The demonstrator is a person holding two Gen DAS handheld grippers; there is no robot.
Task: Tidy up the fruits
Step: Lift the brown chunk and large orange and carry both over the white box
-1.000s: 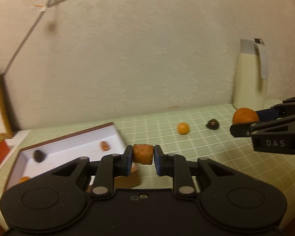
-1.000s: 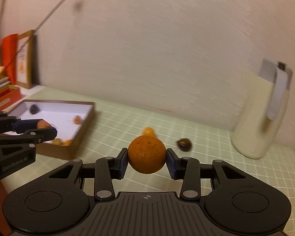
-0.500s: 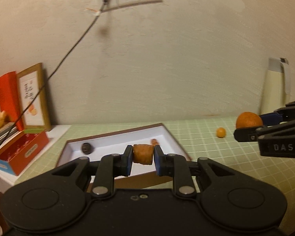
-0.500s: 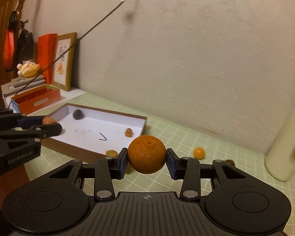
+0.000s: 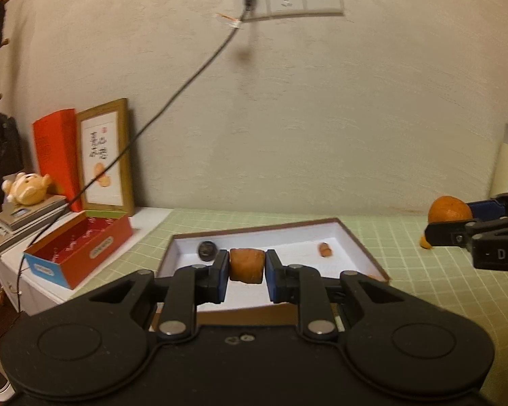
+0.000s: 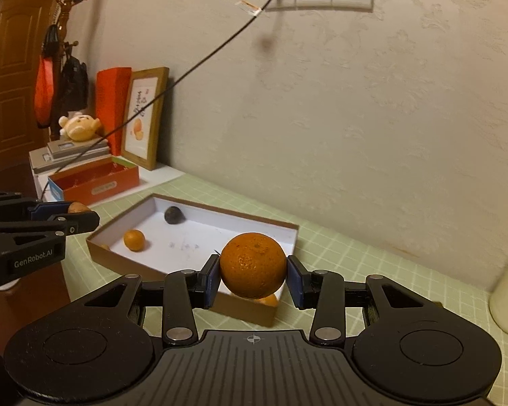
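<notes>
The left gripper (image 5: pixel 246 266) clamps a brown fruit (image 5: pixel 247 265) level over the box (image 5: pixel 357 243) on the table (image 5: pixel 423 280), while the right gripper (image 6: pixel 253 274) pinches an orange (image 6: pixel 253 269) above the box's near corner.

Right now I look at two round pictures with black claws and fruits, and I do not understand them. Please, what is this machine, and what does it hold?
A person holds two hand-held grippers, each with a fisheye camera looking along its fingers. In the left camera's picture, the left gripper is shut on a small brownish-orange chunk of fruit. In the right camera's picture, the right gripper is shut on a round orange. On the green checked tablecloth lies a shallow white-lined cardboard box holding a dark round fruit and a small orange fruit.
</notes>
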